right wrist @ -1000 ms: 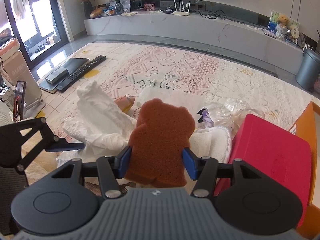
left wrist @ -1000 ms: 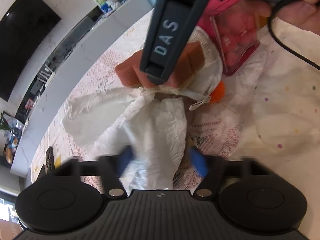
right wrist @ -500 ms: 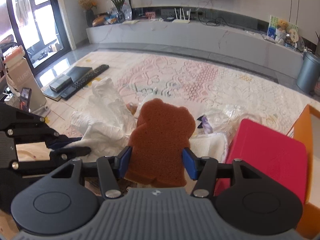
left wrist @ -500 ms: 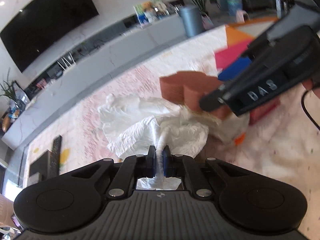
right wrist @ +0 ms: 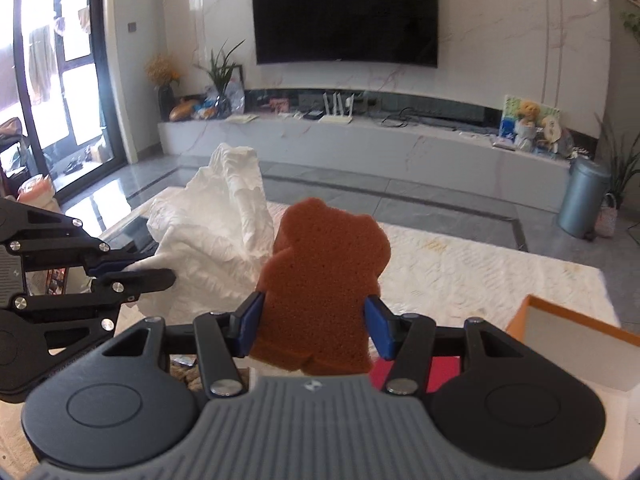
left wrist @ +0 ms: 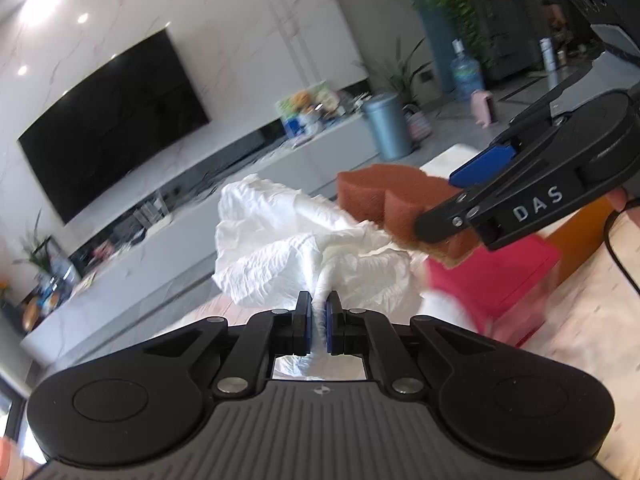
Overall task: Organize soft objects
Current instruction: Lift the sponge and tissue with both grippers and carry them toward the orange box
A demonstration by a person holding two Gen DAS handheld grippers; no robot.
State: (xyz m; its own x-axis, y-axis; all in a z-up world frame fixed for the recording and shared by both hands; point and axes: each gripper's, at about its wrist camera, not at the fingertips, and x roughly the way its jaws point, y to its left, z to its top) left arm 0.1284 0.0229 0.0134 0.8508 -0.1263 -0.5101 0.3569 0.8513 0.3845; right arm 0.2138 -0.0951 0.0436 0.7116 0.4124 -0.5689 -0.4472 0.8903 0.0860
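Left tool [left wrist: 319, 316]: fingers pressed together on a twisted fold of a crumpled white cloth [left wrist: 304, 248], which is lifted clear of the floor and bunches out ahead of the tool; seen in the right wrist view at the left edge [right wrist: 132, 272], its dark fingers pinching the cloth's [right wrist: 212, 240] lower corner. Right tool [right wrist: 314, 322]: blue pads set against both flanks of a brown bear-shaped sponge [right wrist: 324, 284], held upright with the ears uppermost; in the left wrist view it enters from the right [left wrist: 460, 200], marked "DAS", the sponge [left wrist: 384, 200] jutting out to the left and touching the cloth's upper edge. Below the sponge: a red box [left wrist: 508, 276], blurred. Lower right of the right wrist view: an orange-rimmed box [right wrist: 576, 344] with a pale inner wall, standing on a cream patterned rug [right wrist: 480, 272]. Background: wall-mounted television [right wrist: 346, 12] over a long white marble TV console [right wrist: 360, 140]; grey-blue cylindrical bin [right wrist: 582, 200] at the console's right end
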